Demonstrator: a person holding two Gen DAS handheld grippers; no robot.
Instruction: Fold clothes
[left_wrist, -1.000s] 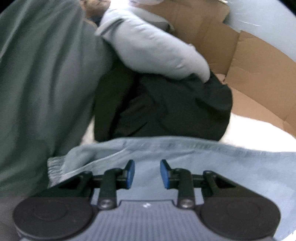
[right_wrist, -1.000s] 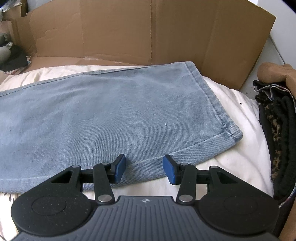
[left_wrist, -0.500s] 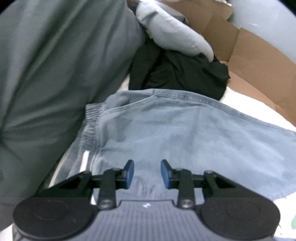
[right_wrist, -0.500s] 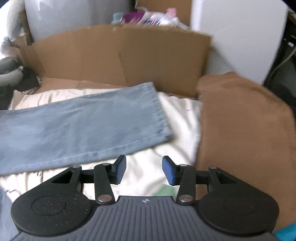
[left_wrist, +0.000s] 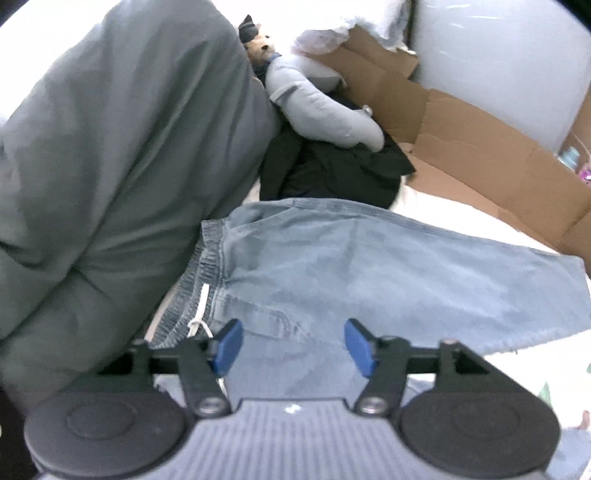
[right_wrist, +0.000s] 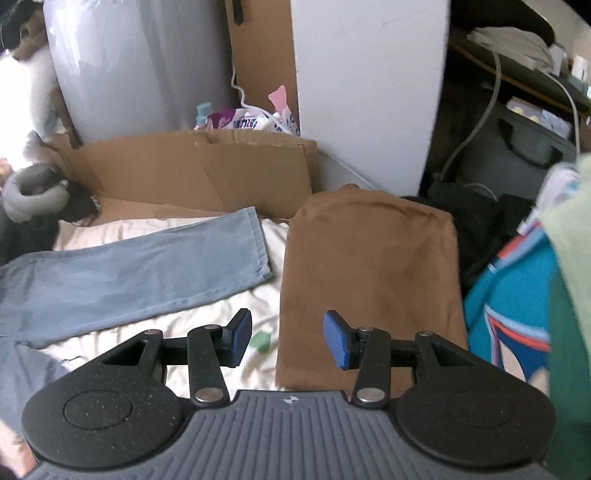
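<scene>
Denim first, left wrist view: light blue jeans (left_wrist: 369, 266) spread flat on cream bedsheet (left_wrist: 443, 206), elastic waistband toward grey-green padded bedding (left_wrist: 110, 166). Left gripper (left_wrist: 293, 349) above waistband area, 2 blue-padded jaws apart, holding nothing. Right wrist view: right gripper (right_wrist: 287, 341) likewise apart and empty, over sheet edge beside folded brown garment (right_wrist: 369, 266); jeans leg hem just left.

My left wrist camera looks forward over my left gripper (left_wrist: 293, 345), low and close above the waistband end of the jeans (left_wrist: 369, 266), facing the cardboard (left_wrist: 480, 166) behind. My right wrist camera sits higher and further back over my right gripper (right_wrist: 287, 339), facing the jeans' (right_wrist: 147, 269) hem end and a brown folded garment (right_wrist: 369, 277). Both views share the jeans, cardboard (right_wrist: 192, 173) and bed.
</scene>
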